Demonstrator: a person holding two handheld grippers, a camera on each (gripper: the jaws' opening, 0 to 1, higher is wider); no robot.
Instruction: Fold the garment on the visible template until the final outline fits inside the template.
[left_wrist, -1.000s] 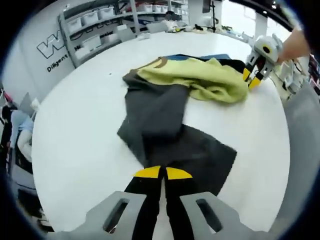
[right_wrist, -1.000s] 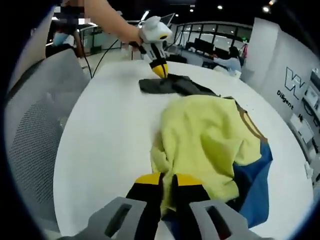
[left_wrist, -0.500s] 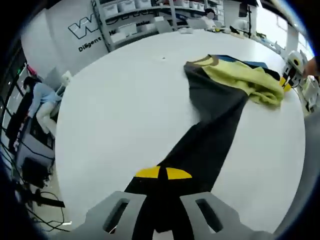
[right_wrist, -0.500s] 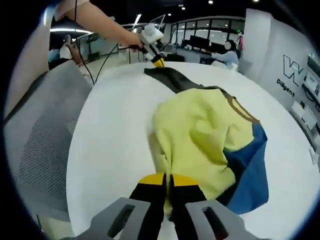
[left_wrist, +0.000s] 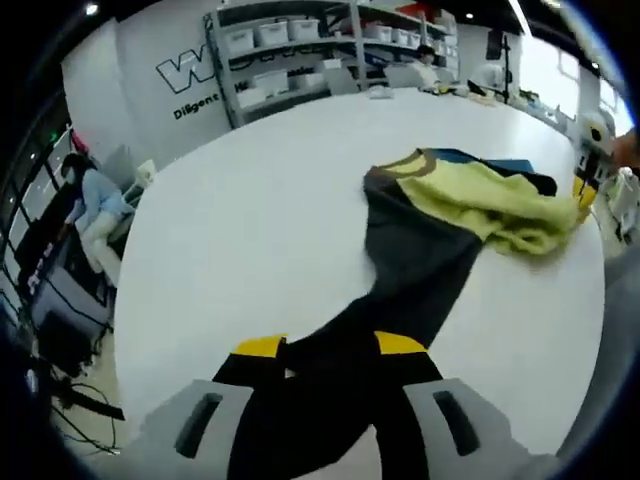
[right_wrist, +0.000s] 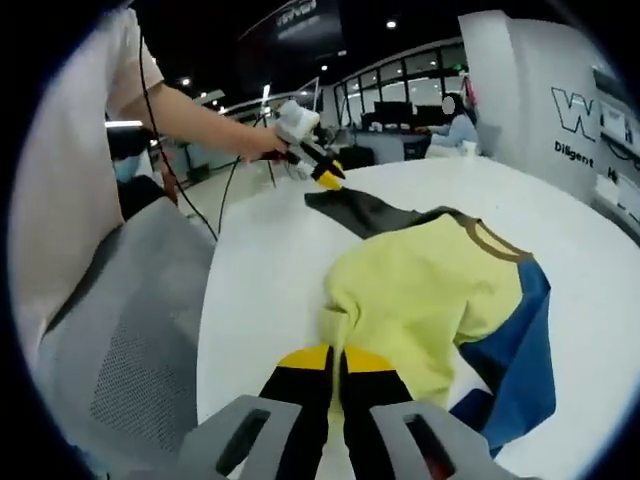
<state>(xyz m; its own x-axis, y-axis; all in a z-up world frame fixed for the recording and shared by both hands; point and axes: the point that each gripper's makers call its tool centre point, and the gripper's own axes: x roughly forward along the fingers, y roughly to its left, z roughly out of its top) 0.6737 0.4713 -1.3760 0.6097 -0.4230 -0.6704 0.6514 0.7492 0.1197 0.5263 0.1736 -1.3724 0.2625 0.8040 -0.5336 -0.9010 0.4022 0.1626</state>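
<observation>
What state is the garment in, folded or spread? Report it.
Neither: the garment lies bunched, its dark sleeve stretched toward the left gripper.

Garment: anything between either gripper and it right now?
Nothing visible. The right gripper is shut on the garment's yellow edge; the left gripper is open with the dark sleeve lying between its jaws. The white table bears nothing else nearby.

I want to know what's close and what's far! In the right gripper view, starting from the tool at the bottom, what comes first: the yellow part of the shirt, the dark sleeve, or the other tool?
1. The yellow part, right at the right tool, which pinches its edge.
2. The dark sleeve, farther up the white table, past the yellow part.
3. The other tool, farthest, at the sleeve's far end, in the person's hand.
</observation>
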